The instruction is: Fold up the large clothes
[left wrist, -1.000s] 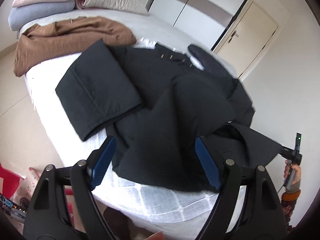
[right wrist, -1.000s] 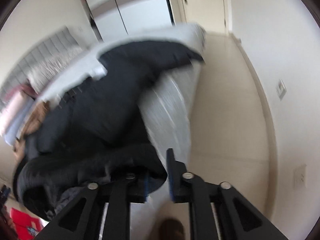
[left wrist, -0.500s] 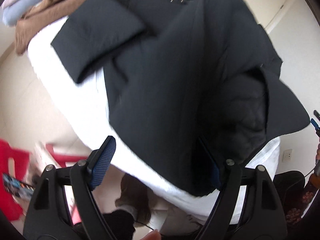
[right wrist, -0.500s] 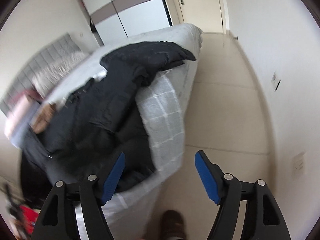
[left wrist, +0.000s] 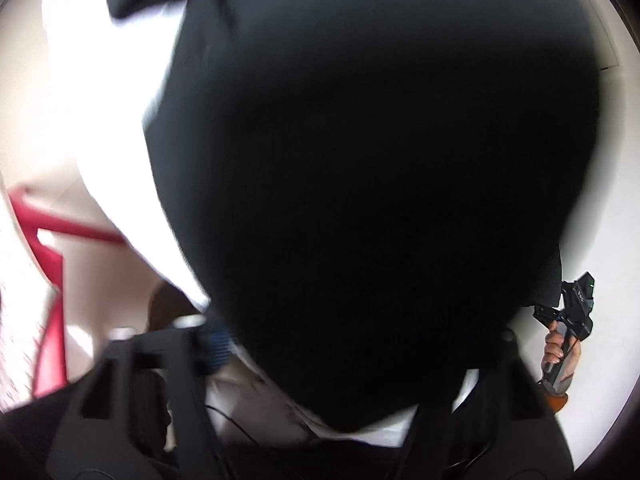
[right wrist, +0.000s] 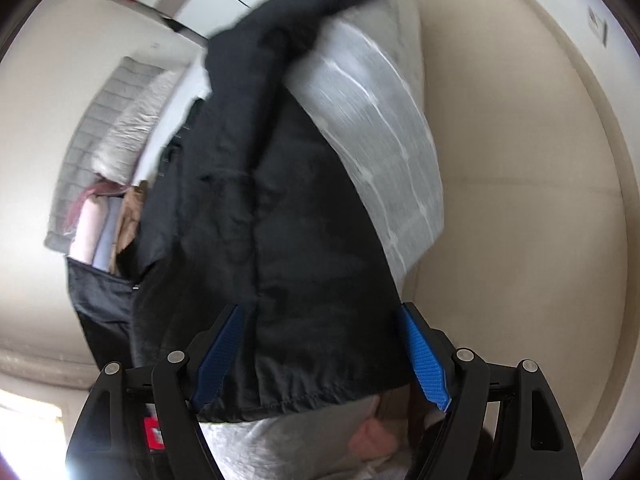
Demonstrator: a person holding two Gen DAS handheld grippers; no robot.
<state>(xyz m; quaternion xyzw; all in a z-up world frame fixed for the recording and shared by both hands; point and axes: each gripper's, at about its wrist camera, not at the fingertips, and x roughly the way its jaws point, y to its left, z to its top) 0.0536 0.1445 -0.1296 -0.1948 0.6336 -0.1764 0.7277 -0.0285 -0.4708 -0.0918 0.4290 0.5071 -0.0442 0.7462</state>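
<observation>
A large black coat (right wrist: 272, 216) lies on a white quilted bed (right wrist: 376, 108), its hem hanging over the near edge. My right gripper (right wrist: 320, 360) is open, its blue pads either side of the hem. In the left wrist view the coat (left wrist: 380, 160) fills most of the blurred frame, very close to the lens. My left gripper (left wrist: 352, 360) is spread wide with the coat's hem between its fingers; only the left blue pad (left wrist: 216, 346) shows, the right one is hidden by cloth. The right gripper also shows in that view (left wrist: 568, 320), held in a hand.
Folded pink and blue bedding (right wrist: 96, 232), a brown garment (right wrist: 132, 208) and a grey pillow (right wrist: 132, 132) lie at the far end of the bed. A red object (left wrist: 48, 264) stands on the floor left of the bed. Beige floor (right wrist: 520, 200) runs along the right.
Both grippers have moved down and in to the coat's hem at the bed edge. The right gripper opened a second ago and stays open. The left view is now mostly covered by coat.
</observation>
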